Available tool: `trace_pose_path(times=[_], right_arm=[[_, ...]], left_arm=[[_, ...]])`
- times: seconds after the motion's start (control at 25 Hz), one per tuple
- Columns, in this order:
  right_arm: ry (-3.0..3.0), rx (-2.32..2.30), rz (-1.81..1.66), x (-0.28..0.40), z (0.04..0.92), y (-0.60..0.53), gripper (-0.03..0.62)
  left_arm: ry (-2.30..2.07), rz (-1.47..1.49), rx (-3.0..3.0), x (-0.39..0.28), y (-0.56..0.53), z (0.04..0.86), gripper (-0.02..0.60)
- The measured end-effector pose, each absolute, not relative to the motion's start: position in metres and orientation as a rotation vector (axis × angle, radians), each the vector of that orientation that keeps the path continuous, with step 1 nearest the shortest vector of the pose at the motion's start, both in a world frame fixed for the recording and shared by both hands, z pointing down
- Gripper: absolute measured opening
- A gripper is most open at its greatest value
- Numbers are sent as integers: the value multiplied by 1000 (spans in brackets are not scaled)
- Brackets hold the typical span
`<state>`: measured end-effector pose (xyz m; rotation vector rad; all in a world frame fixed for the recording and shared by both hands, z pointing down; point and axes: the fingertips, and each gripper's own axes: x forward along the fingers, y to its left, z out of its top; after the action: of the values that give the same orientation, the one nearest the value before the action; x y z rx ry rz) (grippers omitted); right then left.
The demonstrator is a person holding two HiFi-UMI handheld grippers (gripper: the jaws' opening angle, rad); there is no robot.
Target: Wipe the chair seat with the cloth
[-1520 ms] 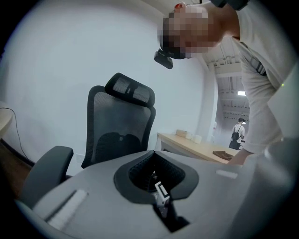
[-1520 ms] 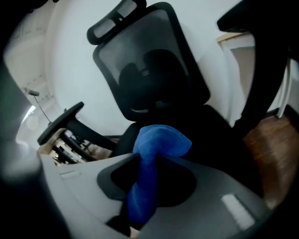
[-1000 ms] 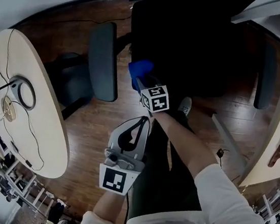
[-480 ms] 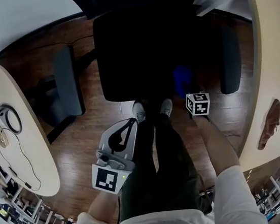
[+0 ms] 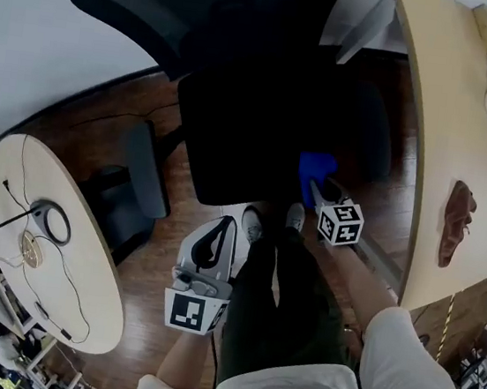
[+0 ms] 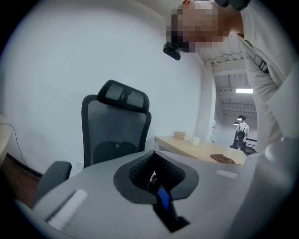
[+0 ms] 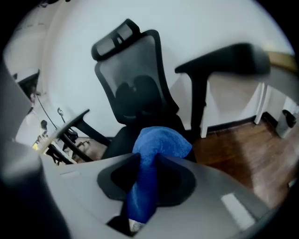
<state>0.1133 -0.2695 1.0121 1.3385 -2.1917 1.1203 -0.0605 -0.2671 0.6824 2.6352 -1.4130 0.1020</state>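
Note:
The black office chair's seat (image 5: 241,144) lies below me in the head view, its backrest (image 5: 162,1) beyond. My right gripper (image 5: 317,190) is shut on a blue cloth (image 5: 316,167) at the seat's right front edge, beside the right armrest (image 5: 372,130). In the right gripper view the cloth (image 7: 156,149) bulges out between the jaws of the right gripper (image 7: 148,161), and the chair (image 7: 135,93) stands ahead. My left gripper (image 5: 221,229) hangs by the person's left leg, short of the seat. Its jaws meet with no cloth in them, and in its own view the left gripper (image 6: 153,158) faces the backrest (image 6: 114,135).
A round light table (image 5: 11,203) with cables and a ring stands at the left. A long wooden table (image 5: 446,109) with cups runs along the right. A second chair's grey arm (image 5: 145,181) is left of the seat. The person's shoes (image 5: 253,226) stand at the seat front.
My right gripper has carried the blue cloth from the seat's left front across to its right front edge. The head view has swung. The left gripper stays by the leg.

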Motion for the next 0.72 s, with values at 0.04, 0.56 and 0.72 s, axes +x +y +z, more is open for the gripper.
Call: trace_pose_path(times=[0.04, 0.56, 0.72], right_arm=[[-2278, 1332, 1078, 99, 961, -279, 95], [-3058, 1484, -147, 82, 332, -127, 95], [-3099, 1476, -392, 86, 255, -52, 95]], left_arm=[[-1484, 48, 2617, -69, -273, 653, 38], [-1811, -351, 2864, -115, -100, 310, 40], [-1796, -421, 2915, -121, -40, 269, 38]])
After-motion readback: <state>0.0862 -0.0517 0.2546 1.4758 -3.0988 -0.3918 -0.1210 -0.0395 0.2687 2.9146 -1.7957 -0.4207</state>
